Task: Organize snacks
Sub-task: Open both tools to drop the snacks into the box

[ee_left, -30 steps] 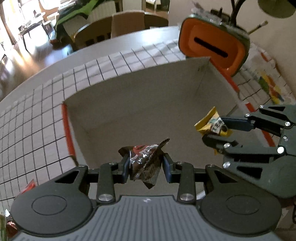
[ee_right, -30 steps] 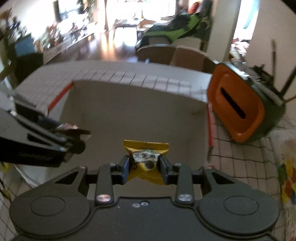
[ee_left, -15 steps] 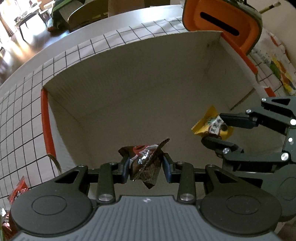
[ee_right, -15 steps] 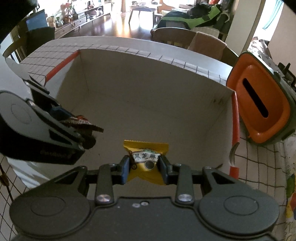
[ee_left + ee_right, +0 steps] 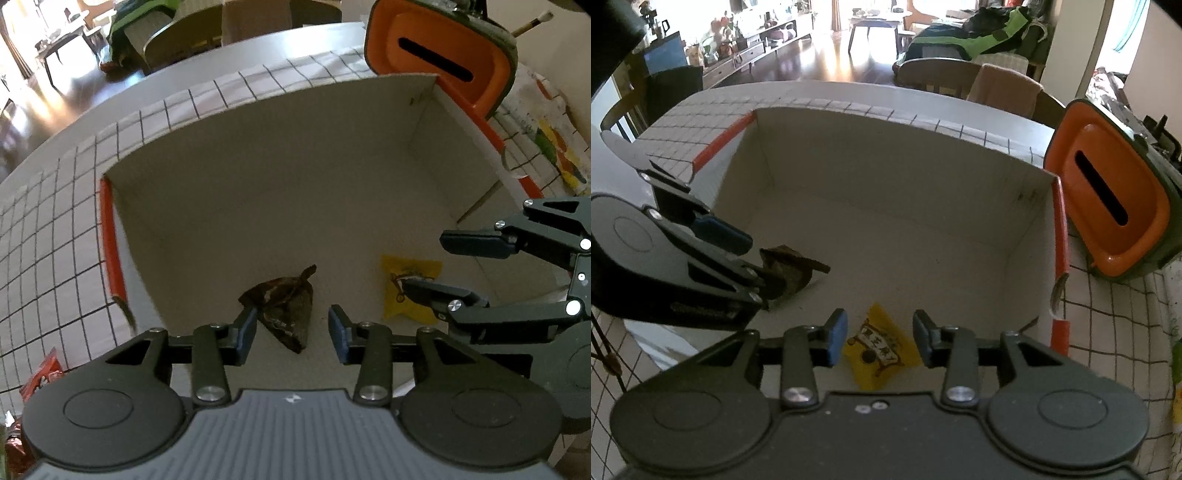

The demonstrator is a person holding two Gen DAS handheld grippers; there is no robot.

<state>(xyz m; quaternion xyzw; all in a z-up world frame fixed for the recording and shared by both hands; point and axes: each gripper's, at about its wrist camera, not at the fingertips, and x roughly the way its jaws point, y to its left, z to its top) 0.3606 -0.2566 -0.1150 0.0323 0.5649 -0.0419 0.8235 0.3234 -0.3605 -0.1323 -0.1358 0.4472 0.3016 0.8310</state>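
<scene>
1. Now both snacks lie on the floor of the cardboard box (image 5: 258,155): the dark brown packet (image 5: 286,310) toward the box's left side, the yellow packet (image 5: 877,349) to its right, well apart from each other.
2. Left tongs (image 5: 291,328): jaws opening, pads clear of the brown packet, which shows between and below them. Nothing held.
3. Right tongs (image 5: 879,334): jaws opening too, spread either side of the yellow packet below, no pad pressing on it. Nothing held.
4. Handling, judged: both are small sealed foil or film pouches, light, crinkly, likely slick on the printed faces. Contents may be brittle, so a hard squeeze across the belly risks crushing.
5. Where to take hold: the flat crimped seam at an end, or a raised corner. The brown packet sits crumpled with a corner sticking up, an easy pinch point. The yellow one lies flatter; an edge-on pinch at a corner looks best.
6. More snacks (image 5: 40,373) wait on the gridded cloth (image 5: 55,229) over the bench, left of the box. An orange bin (image 5: 1108,206) stands just beside its right wall.
</scene>
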